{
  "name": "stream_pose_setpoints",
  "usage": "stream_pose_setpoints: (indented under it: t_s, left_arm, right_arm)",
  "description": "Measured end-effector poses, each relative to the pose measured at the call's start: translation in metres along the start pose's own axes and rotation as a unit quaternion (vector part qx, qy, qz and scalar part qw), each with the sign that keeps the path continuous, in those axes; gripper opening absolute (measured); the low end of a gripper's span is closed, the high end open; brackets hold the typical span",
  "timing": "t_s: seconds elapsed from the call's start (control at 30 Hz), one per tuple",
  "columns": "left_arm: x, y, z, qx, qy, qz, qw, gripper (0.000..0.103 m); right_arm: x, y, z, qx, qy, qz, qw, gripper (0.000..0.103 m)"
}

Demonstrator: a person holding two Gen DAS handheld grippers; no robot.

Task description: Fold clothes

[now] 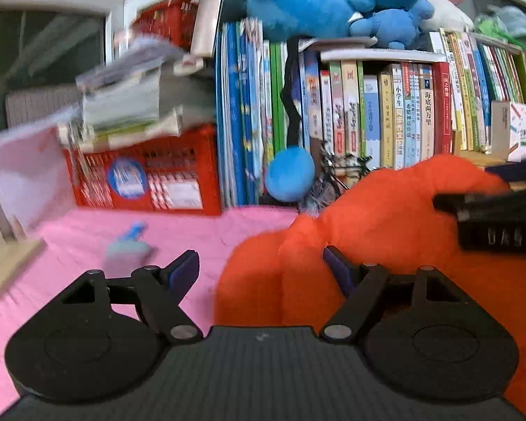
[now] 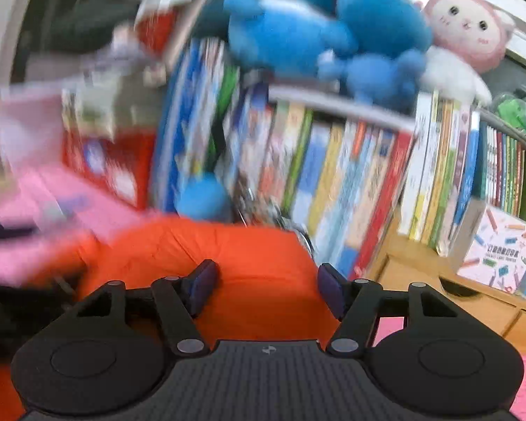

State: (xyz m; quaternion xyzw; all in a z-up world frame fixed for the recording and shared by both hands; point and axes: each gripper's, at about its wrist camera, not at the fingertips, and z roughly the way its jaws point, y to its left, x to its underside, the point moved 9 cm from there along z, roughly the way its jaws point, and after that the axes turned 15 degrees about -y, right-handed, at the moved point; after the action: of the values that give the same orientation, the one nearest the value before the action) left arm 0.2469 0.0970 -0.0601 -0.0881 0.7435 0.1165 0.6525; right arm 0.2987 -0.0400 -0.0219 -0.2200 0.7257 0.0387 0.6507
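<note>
The orange garment (image 1: 385, 217) is lying bunched on the pink cover (image 1: 87, 238), at three o'clock of the left gripper (image 1: 259, 270); folding is looking barely begun. Both the left gripper and the right gripper (image 2: 266, 286) are standing released, grasping nothing.

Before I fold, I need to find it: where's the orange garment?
The orange garment lies bunched on the pink cover, right of centre in the left wrist view, before the bookshelf.

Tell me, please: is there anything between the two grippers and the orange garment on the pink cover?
Nothing visible is in the way. The left gripper stands open at the edge of the orange garment, and the right gripper stands open directly over the same cloth. A small blue toy lies apart on the pink cover.
</note>
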Motion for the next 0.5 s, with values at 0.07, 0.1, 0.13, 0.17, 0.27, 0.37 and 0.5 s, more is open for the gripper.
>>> stream_pose_setpoints:
  t_s: [0.07, 0.1, 0.13, 0.17, 0.27, 0.37, 0.5]
  left_arm:
    - [0.003, -0.001, 0.004, 0.012, 0.017, -0.001, 0.9998, 0.079]
    - [0.005, -0.002, 0.004, 0.013, 0.022, 0.003, 0.9997, 0.079]
    - [0.006, -0.004, 0.005, 0.014, 0.026, 0.007, 0.9995, 0.079]
    - [0.007, -0.005, 0.005, 0.014, 0.031, 0.011, 0.9994, 0.079]
    - [0.009, -0.007, 0.005, 0.013, 0.036, 0.024, 0.999, 0.08]
    - [0.009, -0.016, 0.004, 0.021, 0.035, 0.05, 0.998, 0.08]
    - [0.009, -0.02, 0.005, 0.022, 0.031, 0.062, 0.9974, 0.081]
  right_arm:
    - [0.016, -0.003, 0.002, 0.0, 0.007, -0.005, 1.0, 0.065]
    - [0.021, -0.003, 0.003, 0.0, 0.009, -0.008, 1.0, 0.065]
    - [0.026, -0.001, 0.002, 0.001, 0.007, -0.021, 1.0, 0.066]
    - [0.029, 0.001, 0.001, 0.001, 0.005, -0.029, 1.0, 0.066]
    - [0.032, 0.004, 0.001, 0.001, -0.001, -0.052, 0.999, 0.066]
    - [0.027, 0.005, -0.004, 0.006, -0.025, -0.136, 0.99, 0.071]
    - [0.025, -0.028, -0.009, 0.036, -0.025, -0.189, 0.981, 0.086]
